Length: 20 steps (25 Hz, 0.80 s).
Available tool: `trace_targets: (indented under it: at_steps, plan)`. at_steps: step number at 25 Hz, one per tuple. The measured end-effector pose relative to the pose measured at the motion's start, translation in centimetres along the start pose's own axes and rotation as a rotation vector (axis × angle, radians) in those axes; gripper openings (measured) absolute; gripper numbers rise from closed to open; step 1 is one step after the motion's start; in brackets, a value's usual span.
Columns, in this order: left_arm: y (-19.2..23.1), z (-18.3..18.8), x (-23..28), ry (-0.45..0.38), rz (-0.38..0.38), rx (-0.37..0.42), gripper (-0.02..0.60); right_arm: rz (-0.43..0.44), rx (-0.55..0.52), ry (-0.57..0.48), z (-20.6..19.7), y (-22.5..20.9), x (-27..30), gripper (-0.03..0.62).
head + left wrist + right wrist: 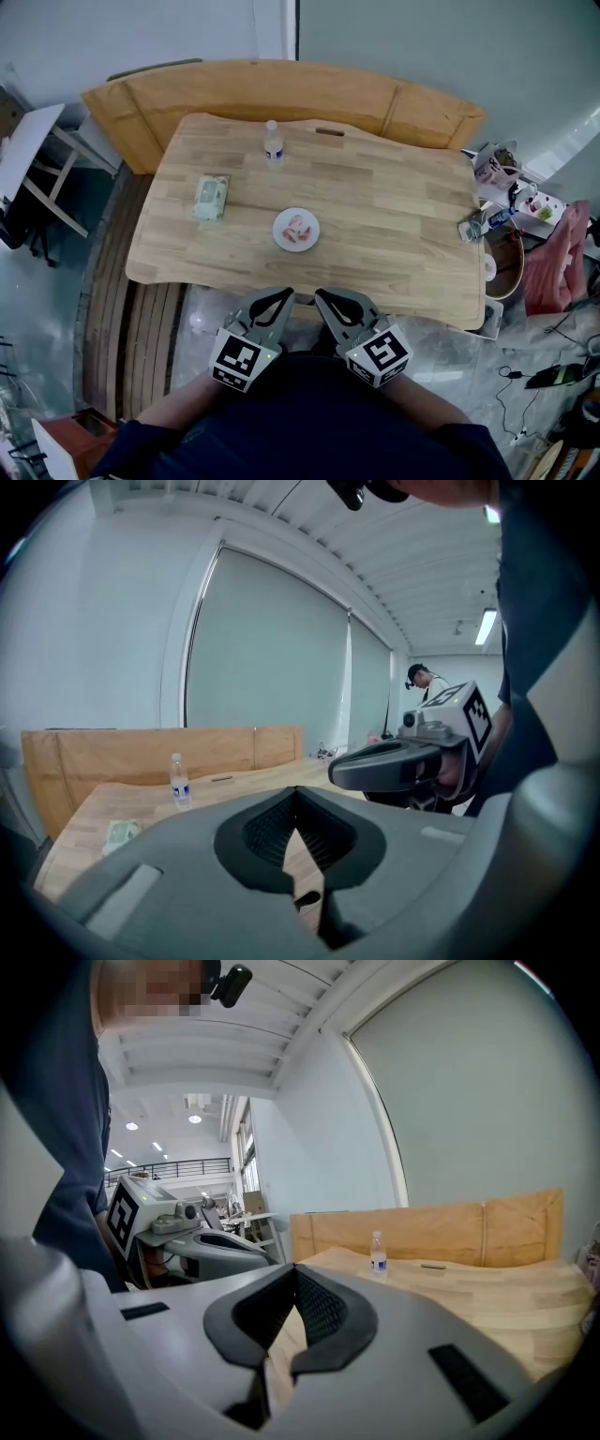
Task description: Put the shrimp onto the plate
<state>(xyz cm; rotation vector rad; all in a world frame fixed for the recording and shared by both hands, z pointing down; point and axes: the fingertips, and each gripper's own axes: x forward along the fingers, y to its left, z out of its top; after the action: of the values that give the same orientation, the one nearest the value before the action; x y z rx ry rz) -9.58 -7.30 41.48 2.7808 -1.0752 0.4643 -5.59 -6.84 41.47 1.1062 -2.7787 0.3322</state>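
- The left gripper (284,295) and right gripper (322,295) hover at the table's (394,253) near edge, jaws pressed together, empty.
- The shrimp (298,231) lies on the plate (278,234).

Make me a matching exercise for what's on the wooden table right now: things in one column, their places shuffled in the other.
Things:
1. clear plastic water bottle
2. green packet of wipes
3. small round white plate
4. pink shrimp

Places:
A. lying on the plate
B. standing upright near the far edge of the light wooden table
C. flat on the table's left part
D. around the table's middle

Pairs: 1-B, 2-C, 3-D, 4-A.
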Motion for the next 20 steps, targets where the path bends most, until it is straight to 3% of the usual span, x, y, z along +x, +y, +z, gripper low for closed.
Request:
trace_targets:
  at_steps: [20]
  plan:
    - [-1.5, 0.4, -1.5, -0.041, -0.055, 0.022, 0.006, 0.039, -0.038, 0.038, -0.6, 2.2, 1.0, 0.009]
